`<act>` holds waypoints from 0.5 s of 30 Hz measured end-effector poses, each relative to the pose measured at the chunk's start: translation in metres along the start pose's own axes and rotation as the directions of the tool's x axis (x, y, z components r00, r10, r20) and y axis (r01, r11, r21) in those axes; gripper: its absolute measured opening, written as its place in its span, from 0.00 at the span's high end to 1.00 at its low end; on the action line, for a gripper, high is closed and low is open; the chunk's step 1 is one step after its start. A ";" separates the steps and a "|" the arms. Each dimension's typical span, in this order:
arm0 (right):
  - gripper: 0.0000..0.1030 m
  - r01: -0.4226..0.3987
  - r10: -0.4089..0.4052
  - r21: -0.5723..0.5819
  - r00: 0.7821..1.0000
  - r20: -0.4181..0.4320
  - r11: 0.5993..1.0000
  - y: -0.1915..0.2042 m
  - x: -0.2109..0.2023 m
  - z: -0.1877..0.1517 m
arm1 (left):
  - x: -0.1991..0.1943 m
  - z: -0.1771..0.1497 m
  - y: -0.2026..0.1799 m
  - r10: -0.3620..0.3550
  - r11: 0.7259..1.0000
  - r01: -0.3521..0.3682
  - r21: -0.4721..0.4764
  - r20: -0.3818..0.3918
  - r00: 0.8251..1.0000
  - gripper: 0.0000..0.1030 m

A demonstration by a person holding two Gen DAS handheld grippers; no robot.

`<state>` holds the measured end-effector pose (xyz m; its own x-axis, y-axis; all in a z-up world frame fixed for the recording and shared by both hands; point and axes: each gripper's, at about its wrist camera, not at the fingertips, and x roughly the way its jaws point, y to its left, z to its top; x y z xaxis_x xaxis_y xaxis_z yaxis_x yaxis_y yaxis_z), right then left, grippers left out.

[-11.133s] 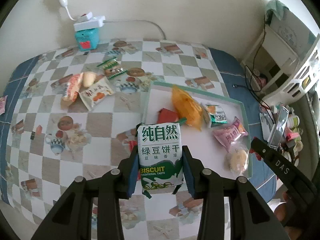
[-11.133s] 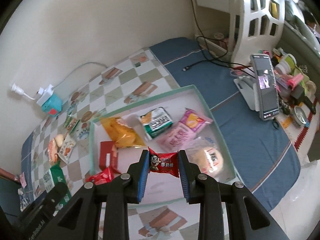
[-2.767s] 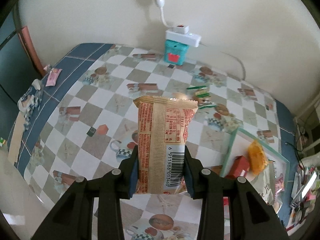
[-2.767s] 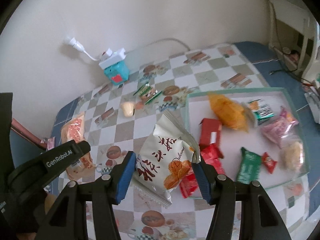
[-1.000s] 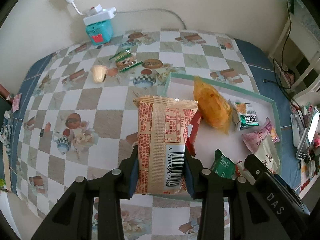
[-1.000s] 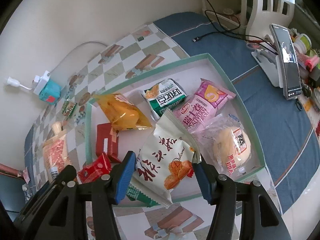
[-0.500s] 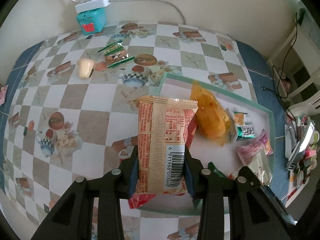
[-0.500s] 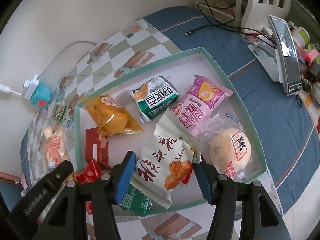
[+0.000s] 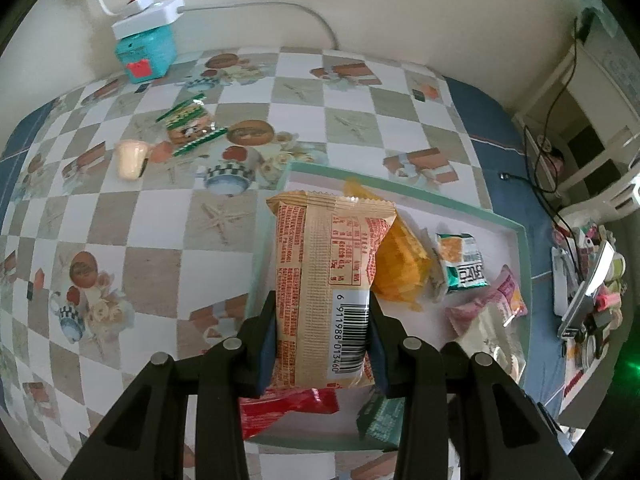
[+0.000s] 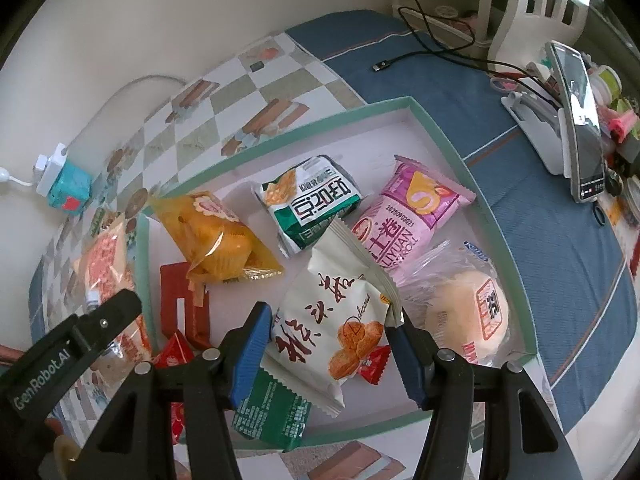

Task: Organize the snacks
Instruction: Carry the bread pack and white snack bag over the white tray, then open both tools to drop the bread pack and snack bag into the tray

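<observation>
My left gripper is shut on a tan snack packet with red print and a barcode, held over the near left part of the green-rimmed tray. My right gripper is shut on a white biscuit bag, held low over the tray. In the tray lie an orange cake pack, a green-white pack, a pink roll pack, a clear-wrapped bun, a red box, red candy and a green biscuit pack.
On the checked tablecloth beyond the tray lie a green-edged snack and a cream jelly cup. A teal box with a power strip stands by the wall. A phone on a stand and cables are to the right.
Both grippers have moved in lower over the tray, each still holding its packet. The left packet now covers the tray's near left part.
</observation>
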<state>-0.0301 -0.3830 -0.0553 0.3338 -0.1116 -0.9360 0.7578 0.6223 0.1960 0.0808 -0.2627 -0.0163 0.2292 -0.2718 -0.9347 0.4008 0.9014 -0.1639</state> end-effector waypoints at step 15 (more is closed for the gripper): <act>0.39 0.008 -0.008 0.006 1.000 -0.010 1.000 -0.004 -0.001 0.000 | 0.012 -0.005 -0.005 -0.071 0.997 0.070 -0.024 -0.072 0.995 0.59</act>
<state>-0.0334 -0.3855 -0.0552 0.3225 -0.1088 -0.9403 0.7635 0.6171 0.1905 0.0775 -0.2689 -0.0284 0.1358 -0.3107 -0.9408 0.3942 0.8881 -0.2364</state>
